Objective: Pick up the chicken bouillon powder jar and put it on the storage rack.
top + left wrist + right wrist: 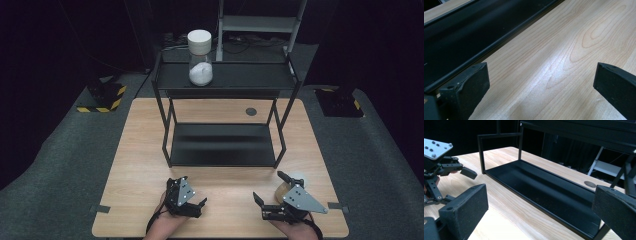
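Your left hand-held gripper point(187, 196) rests low over the near edge of the wooden table point(140, 165), jaws spread wide with bare wood grain between them. Your right hand-held gripper point(276, 192) is likewise released, jaws apart, just beside a small pale rounded object point(295, 178) whose identity cannot be told. The black two-tier metal shelf point(222, 145) stands mid-table; on its top tier sits a clear jar point(200, 67) of white granules with a white lid. No legible writing or label.
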Demonstrator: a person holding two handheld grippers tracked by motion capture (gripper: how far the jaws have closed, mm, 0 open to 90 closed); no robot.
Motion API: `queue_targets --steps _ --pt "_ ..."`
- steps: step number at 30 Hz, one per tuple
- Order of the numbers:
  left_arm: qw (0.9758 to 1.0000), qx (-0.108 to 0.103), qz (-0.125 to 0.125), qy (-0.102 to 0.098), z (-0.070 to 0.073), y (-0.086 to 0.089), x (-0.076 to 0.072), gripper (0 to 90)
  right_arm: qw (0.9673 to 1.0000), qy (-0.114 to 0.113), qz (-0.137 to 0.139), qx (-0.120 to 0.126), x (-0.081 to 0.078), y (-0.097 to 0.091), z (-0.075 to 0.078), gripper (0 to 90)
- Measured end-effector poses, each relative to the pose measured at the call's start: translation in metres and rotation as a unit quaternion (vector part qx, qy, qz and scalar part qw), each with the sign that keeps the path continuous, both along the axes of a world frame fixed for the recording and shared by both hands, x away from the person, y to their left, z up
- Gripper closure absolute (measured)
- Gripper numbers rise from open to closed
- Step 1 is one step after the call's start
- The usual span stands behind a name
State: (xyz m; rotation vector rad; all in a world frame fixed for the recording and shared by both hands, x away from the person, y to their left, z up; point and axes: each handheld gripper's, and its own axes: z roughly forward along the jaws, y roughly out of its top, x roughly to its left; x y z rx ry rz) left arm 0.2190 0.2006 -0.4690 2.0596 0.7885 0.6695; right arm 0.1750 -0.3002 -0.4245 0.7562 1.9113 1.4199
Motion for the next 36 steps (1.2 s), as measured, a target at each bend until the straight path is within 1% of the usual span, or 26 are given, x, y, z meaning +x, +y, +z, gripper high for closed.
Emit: queue_targets --steps 3,12,28,36 --pt "1.0000 -0.001 -0.001 0.000 0.000 0.000 0.000 0.7 1.0000 -0.004 -0.008 -0.002 -0.001 -0.003 0.001 0.0" --pt "1.0000 0.000 -0.005 -0.001 0.000 0.001 0.000 0.7 0.9993 -0.002 -0.039 0.001 -0.003 -0.017 0.001 0.0" --pt "1.0000 0.001 -0.006 -0.003 -0.001 0.001 0.000 0.7 0.9959 0.000 -0.090 0.002 -0.009 -0.031 -0.005 0.0" --pt "1.0000 0.004 -0.007 -0.005 -0.001 0.000 -0.001 0.7 0.9940 0.011 -0.108 0.010 -0.010 -0.039 -0.010 0.0"
